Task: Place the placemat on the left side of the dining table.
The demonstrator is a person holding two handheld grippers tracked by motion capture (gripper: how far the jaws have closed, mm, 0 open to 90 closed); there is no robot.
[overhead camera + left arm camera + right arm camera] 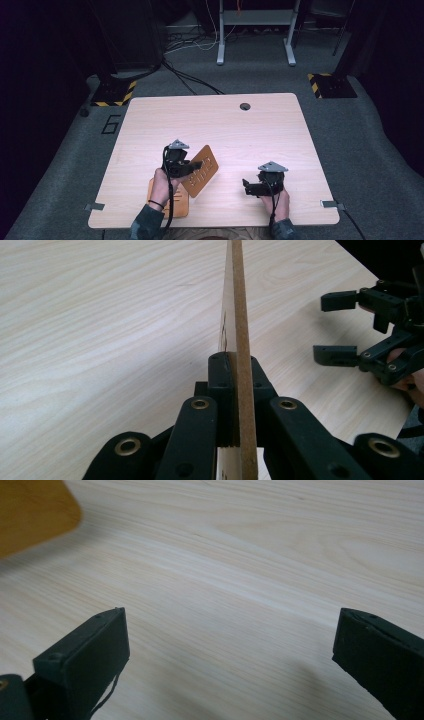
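Care suits this lift: left gripper [192, 165] clamps the brown board [202, 171] edge-on; right gripper [246, 185] waits, jaws wide.

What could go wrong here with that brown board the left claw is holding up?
The left claw pinches the thin board only at one edge, so it may pivot or slip out and drop onto the table. A second brown board lies flat under the left hand; lowering could knock or scrape it. The right claw sits open and apart, so nothing supports the board's free end.
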